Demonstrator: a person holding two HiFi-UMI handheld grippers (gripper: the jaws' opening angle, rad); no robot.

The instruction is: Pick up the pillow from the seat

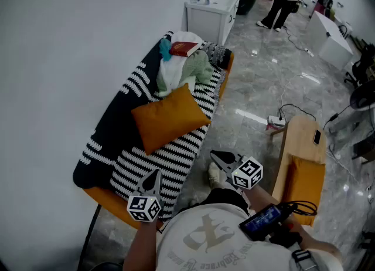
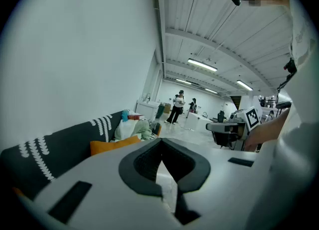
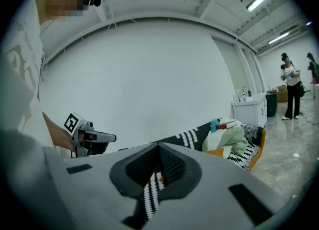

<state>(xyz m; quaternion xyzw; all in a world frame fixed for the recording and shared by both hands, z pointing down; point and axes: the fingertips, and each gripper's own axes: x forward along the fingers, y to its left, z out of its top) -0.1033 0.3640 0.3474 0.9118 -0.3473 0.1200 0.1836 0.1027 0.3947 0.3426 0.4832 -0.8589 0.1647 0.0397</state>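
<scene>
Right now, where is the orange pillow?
In the head view the orange pillow sits left of centre on the striped sofa seat, just on the near side of the pile of clothes.

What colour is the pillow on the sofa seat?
The pillow is plain orange, clearest in the head view.

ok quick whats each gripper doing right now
left gripper: closed, holding nothing
right gripper: closed, holding nothing; neither touches the pillow
</scene>
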